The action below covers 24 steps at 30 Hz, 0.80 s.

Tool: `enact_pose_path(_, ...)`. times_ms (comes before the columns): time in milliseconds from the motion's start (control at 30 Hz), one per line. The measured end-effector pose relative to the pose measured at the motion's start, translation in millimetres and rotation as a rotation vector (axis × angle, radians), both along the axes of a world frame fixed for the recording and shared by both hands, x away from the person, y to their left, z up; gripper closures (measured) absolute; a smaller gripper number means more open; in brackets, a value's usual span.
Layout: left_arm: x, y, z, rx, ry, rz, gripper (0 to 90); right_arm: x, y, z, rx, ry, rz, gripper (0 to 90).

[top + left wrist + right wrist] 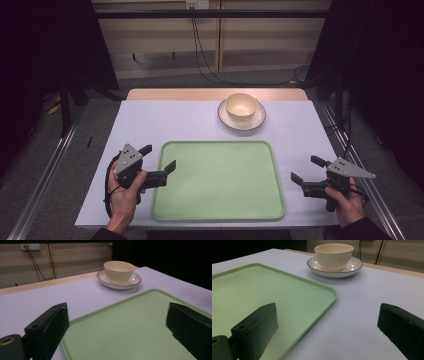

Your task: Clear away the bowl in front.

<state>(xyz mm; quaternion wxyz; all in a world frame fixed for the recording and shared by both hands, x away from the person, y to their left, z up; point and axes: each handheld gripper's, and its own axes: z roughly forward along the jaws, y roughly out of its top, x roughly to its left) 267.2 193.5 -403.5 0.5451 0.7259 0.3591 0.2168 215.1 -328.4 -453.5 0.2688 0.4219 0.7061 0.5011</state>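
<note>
At the table's far edge, beyond the flat pale-green plastic tray, a cream ceramic bowl sits on a white dark-rimmed saucer. Left gripper and right gripper hover spread and empty. The glazed bowl looks rigid, slippery and breakable; pinch its rim.

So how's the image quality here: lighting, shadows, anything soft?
High view: evenly lit table, dark surround, mild softness. Left gripper view: bowl and tray sharp, near jaws soft, the bowl's shadow faint on its saucer. Right gripper view: much the same, no glare.
</note>
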Motion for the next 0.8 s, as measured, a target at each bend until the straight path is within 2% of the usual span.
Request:
enact_pose_path(133,6.0,-4.8,4.8,-0.005,0.000,-0.027,4.9,0.2,0.0,-0.2,-0.003,-0.001,0.002,2.5)
enact_pose_path(333,18.6,-15.4,10.8,0.026,0.007,-0.030,4.1,0.7,1.5,-1.1,-0.006,0.010,0.003,2.4)
enact_pose_path(433,24.8,-21.8,10.3,0.031,0.021,-0.069,3.5,0.5,0.5,-0.8,-0.007,0.004,0.001,2.5)
enact_pose_path(600,33.0,-31.9,10.7,0.029,0.019,-0.093,3.2,0.3,0.6,-0.7,-0.007,0.004,-0.001,2.4)
enact_pose_path(700,39.6,-36.2,11.0,0.041,0.012,-0.119,6.1,0.4,0.1,-0.5,-0.007,-0.002,0.001,2.4)
enact_pose_path(800,46.2,-42.3,8.8,0.048,0.017,-0.112,5.2,0.6,0.1,-0.6,-0.010,-0.003,0.001,2.5)
